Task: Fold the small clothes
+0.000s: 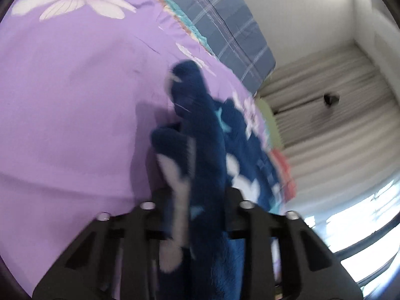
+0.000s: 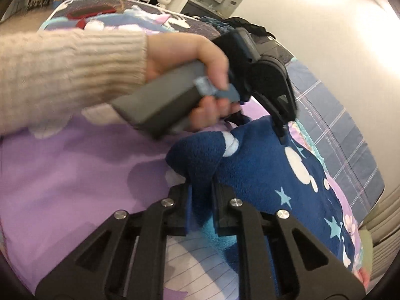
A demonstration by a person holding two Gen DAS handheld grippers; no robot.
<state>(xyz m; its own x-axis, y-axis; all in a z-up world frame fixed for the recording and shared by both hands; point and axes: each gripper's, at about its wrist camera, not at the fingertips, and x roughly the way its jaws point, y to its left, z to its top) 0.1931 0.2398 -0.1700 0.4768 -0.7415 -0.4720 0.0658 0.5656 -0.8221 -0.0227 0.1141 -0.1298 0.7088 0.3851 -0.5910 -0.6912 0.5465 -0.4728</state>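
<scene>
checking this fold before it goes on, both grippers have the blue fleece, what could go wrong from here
1. The right gripper pinches only a narrow bunched edge of the fleece; it may slip out if pulled.
2. The left gripper holds a thick wad of fleece, so layers may fold unevenly.
3. The left gripper sits close to the right one above the bedsheet; the slack cloth between could crumple rather than lie flat.

Two grippers: left gripper (image 1: pixel 200 200) and right gripper (image 2: pixel 201 200), each clamped on one blue fleece garment (image 2: pixel 262 170). One purple floral bedsheet (image 1: pixel 75 100), one grey plaid quilt (image 1: pixel 225 25), one hand (image 2: pixel 190 57) in a cream sleeve (image 2: pixel 62 67). Perhaps one dark clothes pile (image 2: pixel 240 25) beyond, blurred.
</scene>
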